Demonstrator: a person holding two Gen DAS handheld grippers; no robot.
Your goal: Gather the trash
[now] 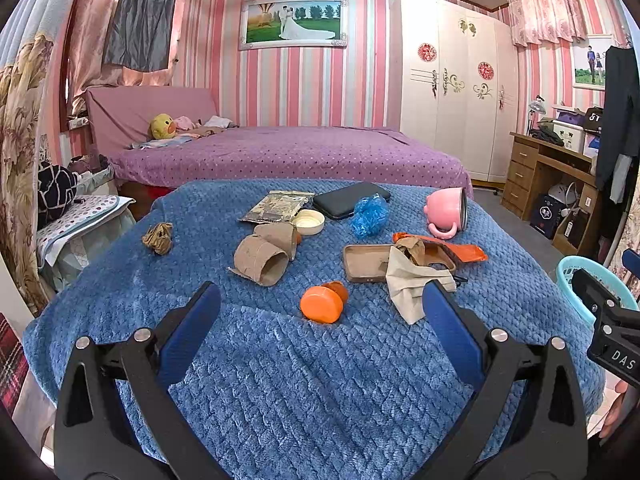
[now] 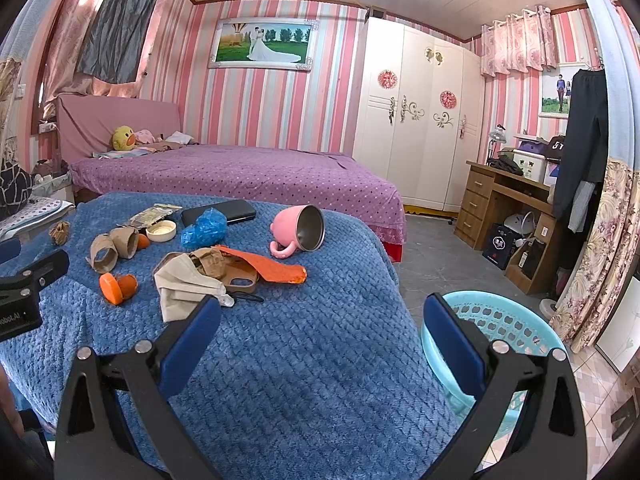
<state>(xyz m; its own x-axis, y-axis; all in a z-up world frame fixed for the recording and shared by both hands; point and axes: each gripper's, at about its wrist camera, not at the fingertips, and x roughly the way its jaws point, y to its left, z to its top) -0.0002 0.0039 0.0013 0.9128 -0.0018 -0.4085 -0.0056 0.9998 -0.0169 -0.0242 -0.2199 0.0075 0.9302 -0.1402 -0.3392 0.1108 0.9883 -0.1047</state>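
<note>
Trash scattered over the blue quilted blanket (image 1: pixel 280 380) covering the surface: crumpled brown paper ball (image 1: pixel 158 238) at far left, two cardboard tubes (image 1: pixel 264 254) touching each other, white round lid (image 1: pixel 308 222) just behind them, printed foil packet (image 1: pixel 277 207), crumpled blue plastic bag (image 1: pixel 370 211), orange wrapper (image 1: pixel 460 249), beige cloth (image 1: pixel 412 280) draped over a brown phone case (image 1: pixel 366 262), orange cap (image 1: pixel 323 303) nearest the camera. Pink mug (image 1: pixel 446 210) lies on its side, black case (image 1: pixel 350 199) flat behind the bag. Left gripper (image 1: pixel 320 304) hovers over the blanket's near part, fingers wide apart, holding nothing. Right gripper (image 2: pixel 320 316) also spread wide, empty, over the blanket's right edge. Light blue laundry basket (image 2: pixel 516 322) on the floor just beside the surface, below the right gripper.
</note>
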